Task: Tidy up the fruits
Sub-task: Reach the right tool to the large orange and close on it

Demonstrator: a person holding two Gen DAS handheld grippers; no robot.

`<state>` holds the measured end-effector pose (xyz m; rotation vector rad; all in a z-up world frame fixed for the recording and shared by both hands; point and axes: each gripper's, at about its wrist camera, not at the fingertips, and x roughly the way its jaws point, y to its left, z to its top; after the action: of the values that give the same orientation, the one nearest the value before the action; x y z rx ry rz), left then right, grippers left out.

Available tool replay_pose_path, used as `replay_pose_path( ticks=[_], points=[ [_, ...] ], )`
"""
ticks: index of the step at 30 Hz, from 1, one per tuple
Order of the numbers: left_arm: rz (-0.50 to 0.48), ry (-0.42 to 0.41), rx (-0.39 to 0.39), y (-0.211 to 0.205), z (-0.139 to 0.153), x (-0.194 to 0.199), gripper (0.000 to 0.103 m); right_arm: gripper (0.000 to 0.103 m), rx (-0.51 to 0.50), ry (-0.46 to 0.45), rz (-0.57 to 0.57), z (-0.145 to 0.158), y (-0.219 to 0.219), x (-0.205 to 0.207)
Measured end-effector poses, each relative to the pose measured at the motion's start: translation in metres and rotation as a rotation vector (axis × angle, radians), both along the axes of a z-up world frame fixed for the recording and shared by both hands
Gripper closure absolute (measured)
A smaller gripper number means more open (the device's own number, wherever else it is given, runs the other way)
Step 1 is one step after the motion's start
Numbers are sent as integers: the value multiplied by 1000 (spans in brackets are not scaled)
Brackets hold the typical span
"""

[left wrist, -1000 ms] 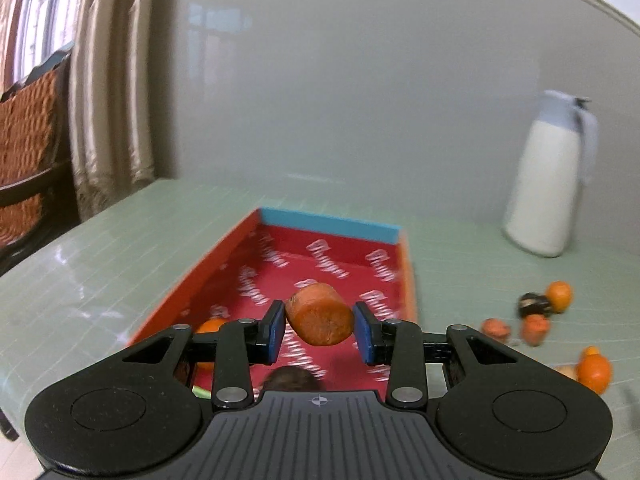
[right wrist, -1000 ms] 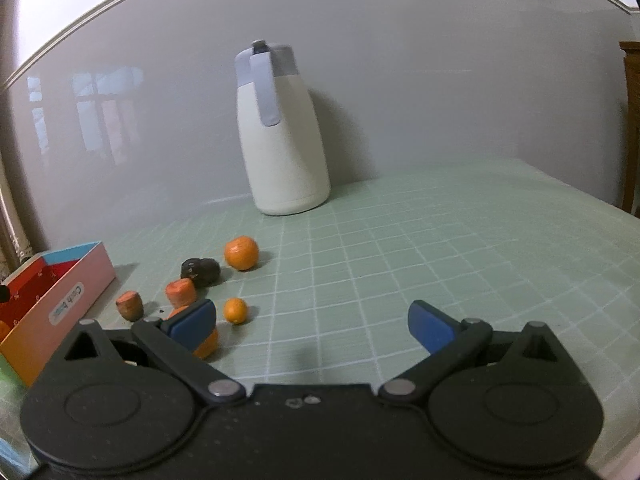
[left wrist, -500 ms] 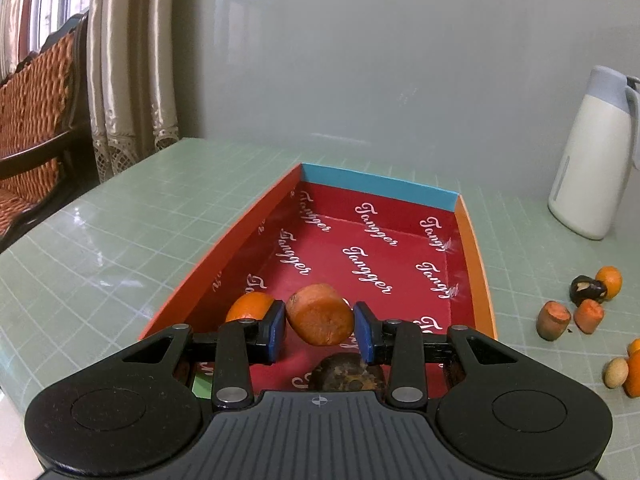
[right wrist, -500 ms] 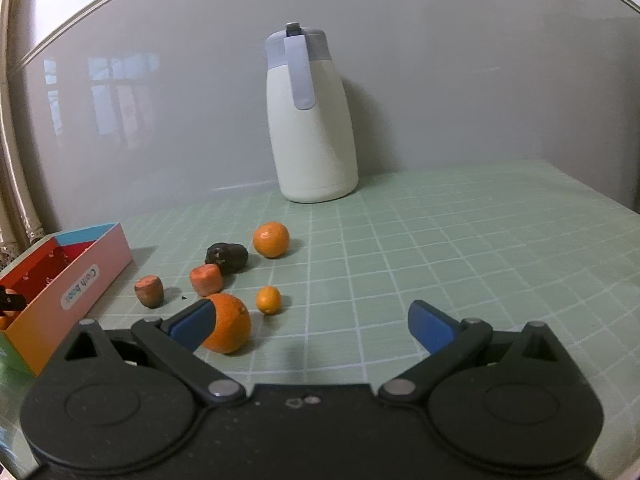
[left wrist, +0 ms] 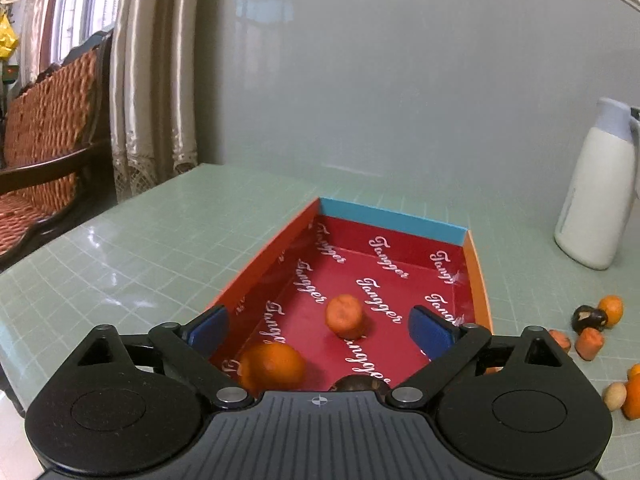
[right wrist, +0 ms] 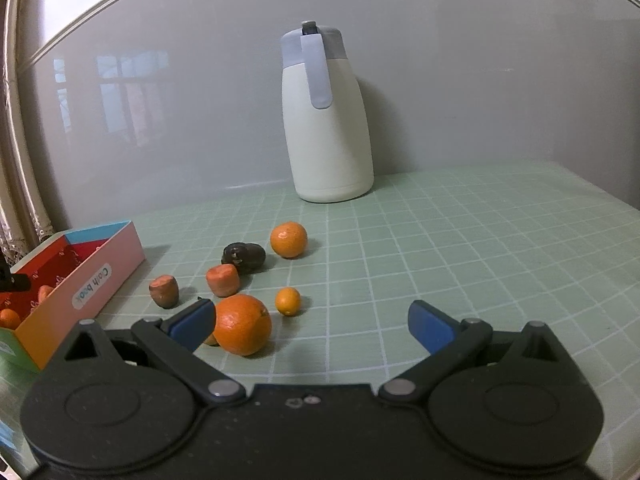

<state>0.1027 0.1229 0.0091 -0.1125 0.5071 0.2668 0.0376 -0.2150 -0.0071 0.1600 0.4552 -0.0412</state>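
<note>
Left wrist view looks down past the left gripper (left wrist: 320,326) into a red box (left wrist: 476,280) printed with white script, its far wall blue and its side walls orange. The jaws are opening, wide apart, with nothing pressed between the blue pads; an orange carrot chunk (left wrist: 344,316) lies on the box floor beyond them, clear of both pads. A round orange (left wrist: 272,366) sits in the near left corner of the box, and a dark fruit (left wrist: 358,383) peeks out just above the gripper body. The box rests on a green gridded table (left wrist: 160,240), with a white jug (left wrist: 596,196) standing near the wall to the right. Right wrist view shows the right gripper (right wrist: 312,326) with its jaws spread and holding nothing, above the table. A large orange (right wrist: 242,324) lies just beside its left pad, with a small orange (right wrist: 288,301), two carrot pieces (right wrist: 223,280), a dark fruit (right wrist: 244,256) and another orange (right wrist: 289,239) scattered behind it.
</note>
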Motion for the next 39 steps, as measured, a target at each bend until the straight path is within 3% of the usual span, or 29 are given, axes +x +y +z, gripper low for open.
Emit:
replay_pose_path(
  ticks=[21,26,30,34,39],
  points=[
    [-45,-38,90,-8,-6,-70,7,0,0,3,67,0,25,14],
    [-41,-55,125,-8,-13,-80,1,1,1,11,68,-2,33,20],
    [-32,-58,126,-2,-14,-84,0,8,0,21,68,-2,36,26],
    [-17,-48,114,5,-16,-84,0,36,45,48,69,-5,32,30],
    [-8,-54,116,9,-17,-87,0,40,115,77,62,-9,26,35]
  ],
)
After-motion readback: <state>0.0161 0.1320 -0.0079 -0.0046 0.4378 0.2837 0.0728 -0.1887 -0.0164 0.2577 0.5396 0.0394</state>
